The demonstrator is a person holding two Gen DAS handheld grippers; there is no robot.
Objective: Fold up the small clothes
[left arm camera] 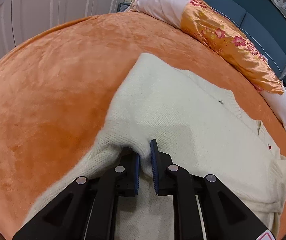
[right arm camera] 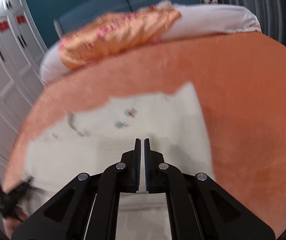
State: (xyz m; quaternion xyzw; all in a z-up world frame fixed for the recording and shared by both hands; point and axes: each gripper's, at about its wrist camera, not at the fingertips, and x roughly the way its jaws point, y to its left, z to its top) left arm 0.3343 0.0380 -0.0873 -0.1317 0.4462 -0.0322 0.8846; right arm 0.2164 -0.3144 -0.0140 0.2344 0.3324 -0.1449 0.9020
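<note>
Cream sweater (left arm camera: 183, 104) spread on orange bed (left arm camera: 52, 70), frame centre; left gripper (left arm camera: 145, 156) fingers pinch a sweater fold; right gripper (right arm camera: 142, 146) fingers clenched, empty; satin pillow (left arm camera: 223, 36) upper right, wardrobe doors (left arm camera: 42, 4) upper left

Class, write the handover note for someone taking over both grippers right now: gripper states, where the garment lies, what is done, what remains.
Left gripper: shut on a pinch of the cream knitted sweater near its left edge, the fabric bunched between the pads.
Right gripper: shut, over the sweater; this view is blurred, so whether it holds fabric cannot be told.
Sweater: spread mostly flat on the orange bedspread, with the pillows beyond.
Done: left-side grip taken.
Left: no finished fold shows; fold the sweater and smooth it.
</note>
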